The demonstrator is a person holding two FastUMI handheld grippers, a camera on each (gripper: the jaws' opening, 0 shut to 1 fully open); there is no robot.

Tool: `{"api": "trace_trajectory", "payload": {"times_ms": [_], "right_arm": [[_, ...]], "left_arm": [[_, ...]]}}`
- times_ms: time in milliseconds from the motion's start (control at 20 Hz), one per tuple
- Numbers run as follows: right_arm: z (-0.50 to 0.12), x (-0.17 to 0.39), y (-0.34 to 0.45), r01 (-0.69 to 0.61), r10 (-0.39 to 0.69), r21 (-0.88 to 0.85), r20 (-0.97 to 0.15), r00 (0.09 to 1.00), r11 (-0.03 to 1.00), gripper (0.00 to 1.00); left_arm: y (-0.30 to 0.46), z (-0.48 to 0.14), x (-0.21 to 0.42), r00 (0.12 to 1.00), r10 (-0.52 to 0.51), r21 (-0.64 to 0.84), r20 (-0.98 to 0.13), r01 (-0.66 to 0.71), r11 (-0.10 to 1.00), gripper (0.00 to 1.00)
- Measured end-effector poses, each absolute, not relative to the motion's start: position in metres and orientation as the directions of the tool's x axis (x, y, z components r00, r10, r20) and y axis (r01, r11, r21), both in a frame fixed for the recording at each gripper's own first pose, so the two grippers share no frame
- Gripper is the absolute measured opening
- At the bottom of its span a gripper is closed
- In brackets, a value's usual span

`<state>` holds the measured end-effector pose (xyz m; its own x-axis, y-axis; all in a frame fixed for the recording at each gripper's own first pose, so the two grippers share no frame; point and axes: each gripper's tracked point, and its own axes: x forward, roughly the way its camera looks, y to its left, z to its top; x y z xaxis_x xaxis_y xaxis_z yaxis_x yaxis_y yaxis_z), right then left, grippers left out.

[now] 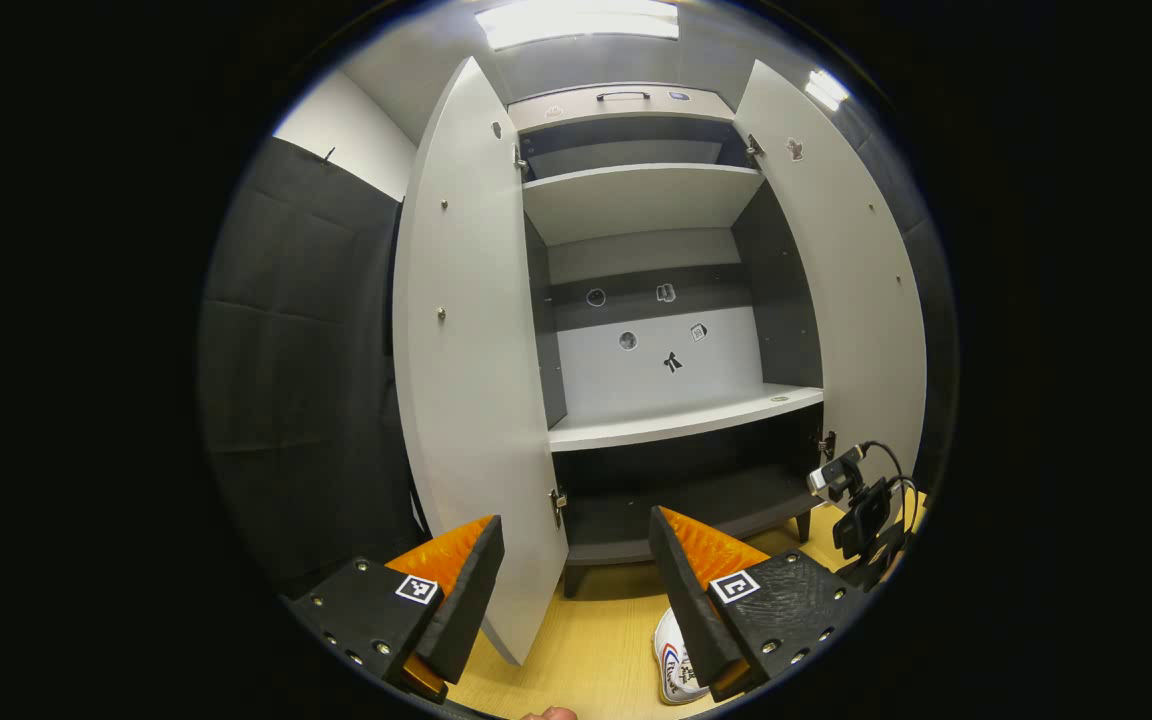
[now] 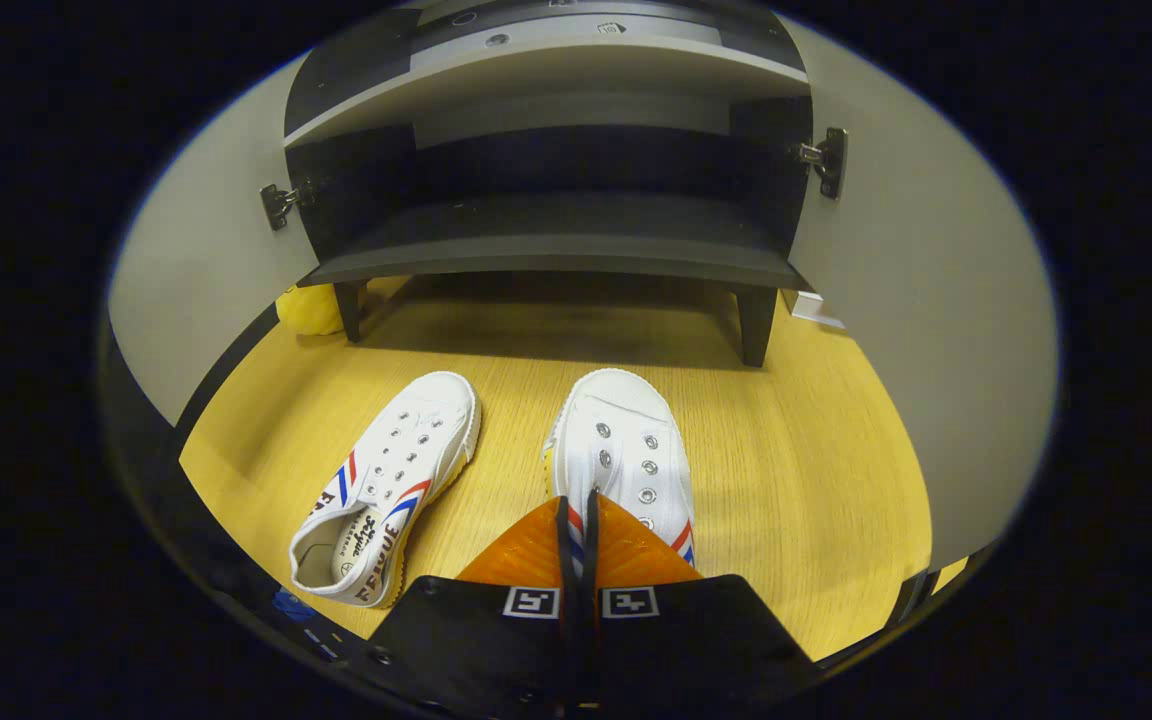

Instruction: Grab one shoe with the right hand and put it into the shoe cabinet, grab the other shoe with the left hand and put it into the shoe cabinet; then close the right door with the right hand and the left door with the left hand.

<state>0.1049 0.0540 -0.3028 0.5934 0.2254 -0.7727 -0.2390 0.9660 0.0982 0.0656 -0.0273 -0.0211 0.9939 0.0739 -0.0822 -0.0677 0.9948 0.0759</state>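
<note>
Two white canvas shoes with red and blue stripes lie on the wooden floor in front of the shoe cabinet (image 2: 556,240). My right gripper (image 2: 576,498) is low over the right-hand shoe (image 2: 626,440), fingers nearly together on a thin edge at its opening; the heel is hidden beneath it. The other shoe (image 2: 391,470) lies free to its left, toe toward the cabinet. My left gripper (image 1: 576,520) is held higher and stands open with nothing in it, facing the open cabinet (image 1: 676,425). Just past its right finger, part of a shoe (image 1: 674,660) shows on the floor.
Both cabinet doors stand wide open, the left door (image 1: 471,350) and the right door (image 1: 856,300). The dark bottom shelf (image 1: 676,510) sits just above the floor on short legs. A yellow object (image 2: 311,310) lies by the left leg. A black device with cables (image 1: 861,510) is at the right.
</note>
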Motion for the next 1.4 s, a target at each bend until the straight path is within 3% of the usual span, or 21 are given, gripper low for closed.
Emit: {"api": "trace_trajectory", "payload": {"times_ms": [750,1400], "right_arm": [[-0.127,0.137,0.056,-0.267,0.325,0.185,-0.544,0.774,0.946,0.01],[-0.007,0.242,0.061,-0.294,0.331,0.156,-0.338,0.881,0.943,0.01]], "left_arm": [[-0.043,-0.016,0.072,0.999,0.005,0.041,-0.047,-0.003,0.999,0.79],[-0.039,-0.021,0.080,0.998,0.031,0.025,-0.050,-0.029,0.999,0.79]]}}
